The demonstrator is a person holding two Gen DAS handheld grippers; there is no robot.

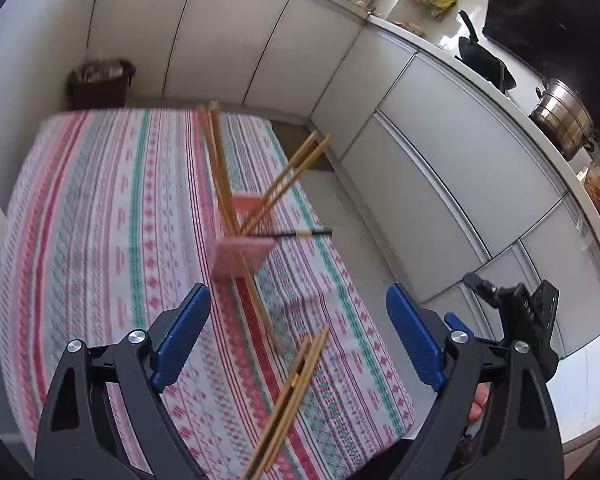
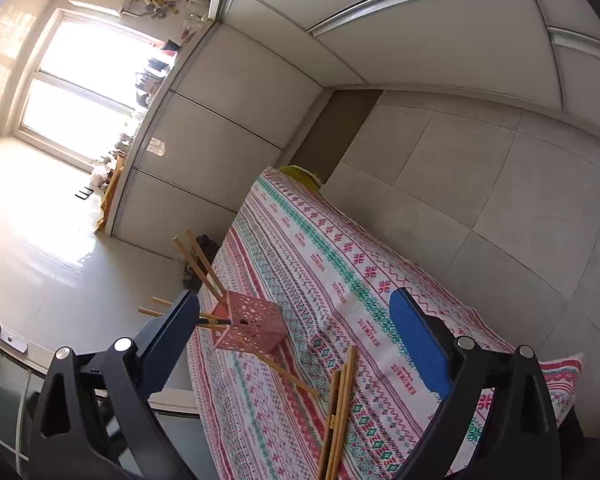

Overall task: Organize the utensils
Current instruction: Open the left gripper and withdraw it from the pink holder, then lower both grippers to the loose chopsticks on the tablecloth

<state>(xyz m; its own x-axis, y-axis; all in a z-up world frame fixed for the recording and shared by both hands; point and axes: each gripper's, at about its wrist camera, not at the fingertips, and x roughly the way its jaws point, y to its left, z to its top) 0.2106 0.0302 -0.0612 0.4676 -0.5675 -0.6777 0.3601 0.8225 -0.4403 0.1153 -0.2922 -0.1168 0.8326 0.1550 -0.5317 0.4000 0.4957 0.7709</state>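
While the patterned tablecloth fills the centre of both frames, we see white cabinets curving across the upper right of the left wrist view and pale floor tiles in the right wrist view. In the left view a steel pot stands at the right edge on the counter, and a dark bin sits at upper left.

Our left gripper is spread wide at the bottom of its frame, blue pads apart and touching nothing. Our right gripper is likewise spread wide, empty.

The pink holder stands on the cloth at mid-frame, above and between the left gripper's fingers; in the right view it sits just beside the left-hand pad. Chopsticks in the holder fan upward out of it. A single chopstick lies flat on the cloth below the holder. A loose bundle of chopsticks lies at the bottom centre, between the fingers in both views.
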